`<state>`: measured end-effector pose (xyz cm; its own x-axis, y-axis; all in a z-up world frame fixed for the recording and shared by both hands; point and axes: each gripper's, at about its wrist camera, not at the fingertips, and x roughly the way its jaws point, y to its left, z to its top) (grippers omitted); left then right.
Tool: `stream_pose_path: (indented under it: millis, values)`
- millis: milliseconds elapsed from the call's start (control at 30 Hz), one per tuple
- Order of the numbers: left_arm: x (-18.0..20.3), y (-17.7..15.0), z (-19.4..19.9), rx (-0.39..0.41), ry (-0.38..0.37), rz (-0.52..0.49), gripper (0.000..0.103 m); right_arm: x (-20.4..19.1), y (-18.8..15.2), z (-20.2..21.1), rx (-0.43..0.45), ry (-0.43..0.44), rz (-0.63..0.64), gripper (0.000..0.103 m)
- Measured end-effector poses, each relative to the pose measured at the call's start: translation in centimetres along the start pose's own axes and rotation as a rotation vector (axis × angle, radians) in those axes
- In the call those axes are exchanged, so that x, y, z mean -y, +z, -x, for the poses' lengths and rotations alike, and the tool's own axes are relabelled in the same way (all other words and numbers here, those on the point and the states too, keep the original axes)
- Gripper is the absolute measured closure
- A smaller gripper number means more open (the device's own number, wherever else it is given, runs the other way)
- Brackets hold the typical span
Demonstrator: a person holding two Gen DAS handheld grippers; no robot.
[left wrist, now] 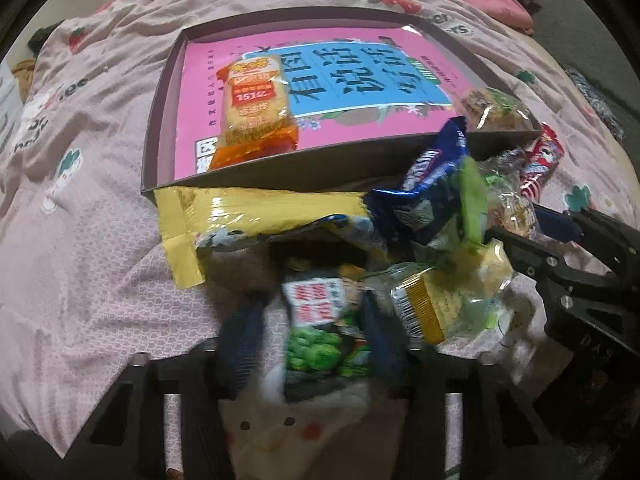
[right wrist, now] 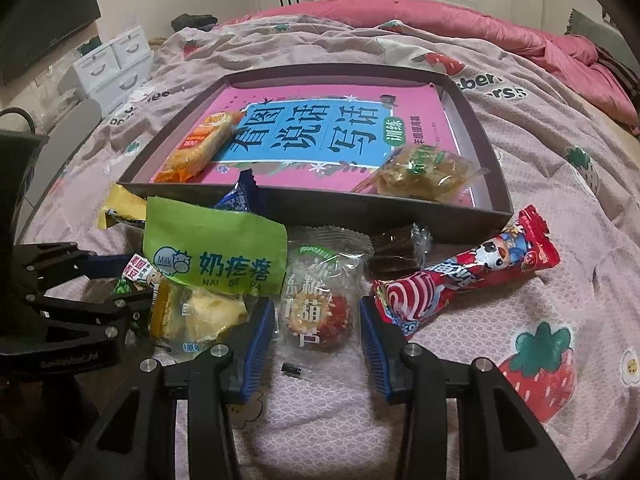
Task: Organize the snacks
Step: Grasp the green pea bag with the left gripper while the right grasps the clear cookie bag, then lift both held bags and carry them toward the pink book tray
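A shallow dark box [right wrist: 492, 184] [left wrist: 156, 152] with a pink book inside lies on the bed. In it are an orange cracker pack [right wrist: 200, 144] [left wrist: 256, 108] and a clear pastry pack [right wrist: 424, 176] [left wrist: 496, 112]. A snack pile lies in front of the box. My left gripper [left wrist: 316, 336] [right wrist: 124, 284] has its fingers around a green pea snack pack [left wrist: 324, 336]. My right gripper [right wrist: 318, 332] is open, its blue pads on either side of a clear pack with a red ball snack [right wrist: 316, 308]. A green milk-curd pack [right wrist: 216, 256], a yellow pack [left wrist: 260, 212], a blue pack [left wrist: 436, 184] and a red roll pack [right wrist: 468, 280] lie close by.
The bed has a pink strawberry-print sheet [right wrist: 560, 240] and a red quilt [right wrist: 520, 40] at the back. White drawer units [right wrist: 112, 64] stand beyond the bed's left side. A small black piece [right wrist: 291, 369] lies on the sheet between my right fingers.
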<state>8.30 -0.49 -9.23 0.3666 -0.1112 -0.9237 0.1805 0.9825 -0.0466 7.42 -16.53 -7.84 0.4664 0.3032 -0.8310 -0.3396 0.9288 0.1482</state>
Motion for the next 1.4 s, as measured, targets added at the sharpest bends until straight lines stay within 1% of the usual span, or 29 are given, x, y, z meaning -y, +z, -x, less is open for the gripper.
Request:
stream_pose_path:
  millis: [33, 67, 167, 333, 467, 600, 733, 867, 1000, 1133, 1233, 1400]
  values:
    - [-0.1, 0.0, 0.1, 0.001, -0.005, -0.004, 0.066, 0.0, 0.0, 0.1, 0.002, -0.001, 0.000, 0.063]
    - [-0.1, 0.0, 0.1, 0.002, -0.012, -0.007, 0.067, 0.0, -0.1, 0.3, 0.004, -0.001, 0.000, 0.064]
    - [-0.7, -0.1, 0.3, 0.002, -0.039, 0.008, 0.069, 0.4, -0.2, 0.6, 0.011, 0.009, -0.012, 0.064]
    - [-1.1, -0.4, 1.1, 0.009, -0.056, 0.017, 0.072, 0.5, -0.1, 0.5, 0.008, 0.015, -0.014, 0.064]
    - [-1.4, -0.8, 2.2, 0.023, -0.079, 0.035, 0.074, 0.4, -0.1, 1.3, 0.044, 0.033, -0.015, 0.064]
    - [-1.5, -1.2, 3.7, 0.049, -0.076, 0.047, 0.074, 0.6, -0.1, 2.1, 0.060, 0.036, -0.028, 0.064]
    - [-1.9, -1.2, 5.5, 0.089, -0.063, 0.060, 0.074, 1.1, 0.1, 3.2, 0.096, 0.042, -0.045, 0.064]
    - [-2.5, -1.3, 6.7, 0.125, -0.066, 0.090, 0.074, 1.5, 0.1, 3.5, 0.098, 0.046, -0.065, 0.064]
    - [-2.9, -1.4, 7.9, 0.158, -0.063, 0.109, 0.074, 1.9, 0.2, 4.1, 0.119, 0.037, -0.077, 0.064]
    - [-3.1, -1.3, 8.9, 0.193, -0.052, 0.120, 0.074, 2.3, 0.3, 4.5, 0.131, 0.056, -0.097, 0.064]
    - [-3.5, -1.4, 9.3, 0.214, -0.057, 0.140, 0.074, 2.6, 0.4, 4.8, 0.142, 0.083, -0.114, 0.064]
    - [-3.6, -1.3, 10.3, 0.252, -0.045, 0.142, 0.074, 2.5, 0.7, 5.5, 0.172, 0.091, -0.112, 0.064]
